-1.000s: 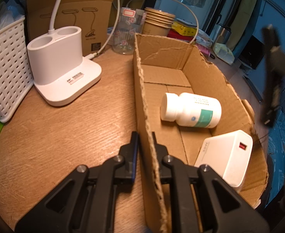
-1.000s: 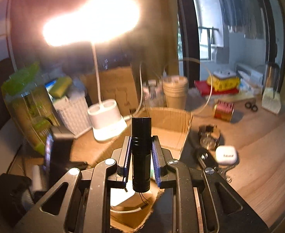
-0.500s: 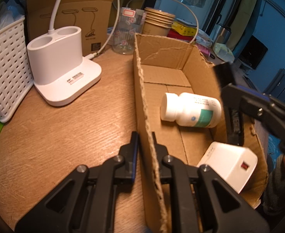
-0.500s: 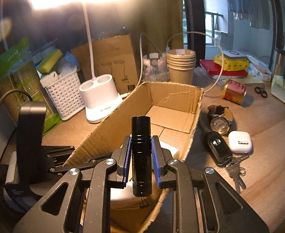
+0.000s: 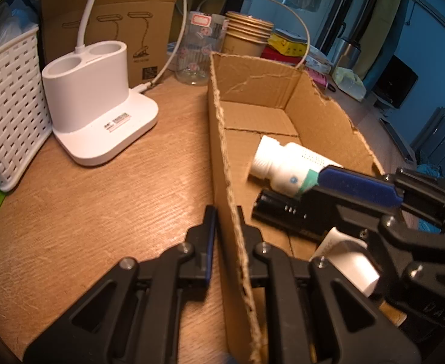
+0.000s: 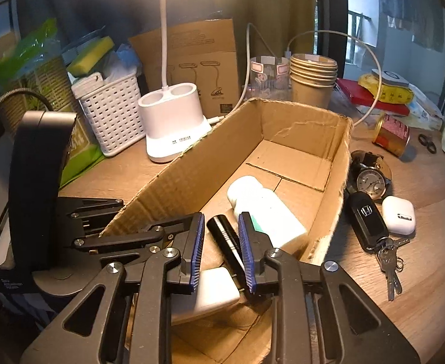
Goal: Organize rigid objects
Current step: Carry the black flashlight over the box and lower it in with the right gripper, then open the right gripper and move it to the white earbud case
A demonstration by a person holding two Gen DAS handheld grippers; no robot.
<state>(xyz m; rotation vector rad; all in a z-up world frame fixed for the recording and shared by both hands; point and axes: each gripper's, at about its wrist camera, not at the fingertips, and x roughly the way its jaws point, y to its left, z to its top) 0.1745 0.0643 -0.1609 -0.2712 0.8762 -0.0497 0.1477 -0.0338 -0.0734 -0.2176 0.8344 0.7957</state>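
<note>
Left gripper (image 5: pixel 225 227), jaws pinching near wall of cardboard box (image 5: pixel 222 157); right gripper (image 6: pixel 221 244), jaws just parted, black flashlight (image 6: pixel 225 239) loose between them in box; beyond, white charger (image 6: pixel 213 291), pill bottle (image 6: pixel 265 209); keys (image 6: pixel 371 221) on table (image 5: pixel 116 188).

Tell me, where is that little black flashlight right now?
The black flashlight lies inside the cardboard box, beside the white pill bottle and above the white charger, between the right gripper jaws, which have just been opening.
</note>
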